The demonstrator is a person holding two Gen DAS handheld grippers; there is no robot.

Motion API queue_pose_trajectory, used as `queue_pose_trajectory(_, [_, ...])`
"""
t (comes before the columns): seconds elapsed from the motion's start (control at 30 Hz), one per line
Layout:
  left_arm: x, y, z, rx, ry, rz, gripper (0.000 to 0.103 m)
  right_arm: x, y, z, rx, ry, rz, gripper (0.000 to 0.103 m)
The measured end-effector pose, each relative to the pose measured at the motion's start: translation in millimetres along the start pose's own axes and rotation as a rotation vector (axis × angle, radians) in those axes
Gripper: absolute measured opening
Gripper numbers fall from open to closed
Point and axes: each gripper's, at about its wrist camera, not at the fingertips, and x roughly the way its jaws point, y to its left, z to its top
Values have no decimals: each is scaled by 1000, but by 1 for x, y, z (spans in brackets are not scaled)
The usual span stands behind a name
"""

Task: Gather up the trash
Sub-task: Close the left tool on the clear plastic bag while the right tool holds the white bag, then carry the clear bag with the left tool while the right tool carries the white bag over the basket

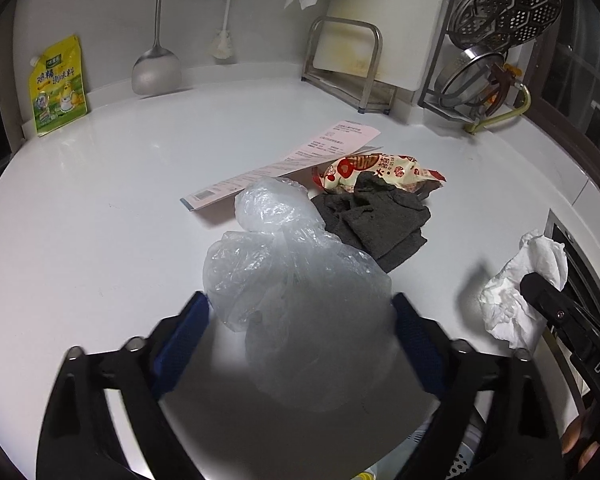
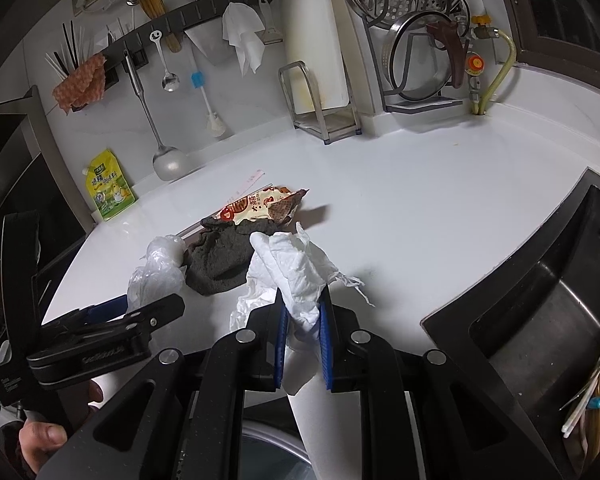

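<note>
trash is partly gathered, by the look of it. one item is in hand: a crumpled white paper towel (image 2: 296,276) is clamped between the blue pads of the right tool (image 2: 303,312), whose jaws stand pressed together on it, the towel hanging above the near edge of the table (image 1: 80,208).

four items lie on the table, grouped near its middle:
- a clear plastic bag (image 1: 300,280), crumpled, nearest the near edge.
- a dark grey rag (image 1: 380,220), touching the bag on its far side.
- a red and cream snack wrapper (image 1: 376,172), just behind the rag and overlapping it.
- a long pink paper slip (image 1: 300,156), lying flat behind the bag and running toward the back of the table.

left tool (image 1: 300,320): jaws apart, one blue pad on each side of the plastic bag. the pads sit close to the bag's sides, but no squeeze shows in the plastic, so it reads as bracketed, not yet gripped.

no bin is identified with certainty in either view. judgement: collection is at an early to middle stage, one piece secured, the bag next, three pieces untouched. the yellow pouch (image 1: 58,84) at the back left edge looks like stock, not waste.
</note>
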Motion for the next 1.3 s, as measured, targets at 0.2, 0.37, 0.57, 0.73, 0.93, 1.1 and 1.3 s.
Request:
queue_pose_trajectory(0.2, [4, 0, -1, 24, 18, -14, 41, 0, 2, -1, -7, 2, 4, 14])
queue_pose_trajectory(0.37, [-1, 2, -4, 32, 17, -24, 21, 0, 3, -1, -9, 1, 4, 14])
queue_pose_trajectory(0.57, [-16, 10, -6, 29, -7, -16, 19, -3, 5, -3, -14, -7, 2, 14])
queue_pose_trajectory(0.73, [-35, 15, -7, 35, -43, -3, 19, -11, 8, -5, -16, -16, 2, 14])
queue_pose_trajectory(0.93, [-54, 17, -12, 46, -71, -2, 19, -22, 12, -11, -15, -22, -7, 14])
queue_pose_trajectory(1.1, [-69, 16, -20, 55, -84, -11, 19, -33, 15, -18, -5, -22, -12, 14])
queue_pose_trajectory(1.3, [-86, 12, -32, 74, -95, -27, 19, -50, 23, -29, 0, -29, -15, 14])
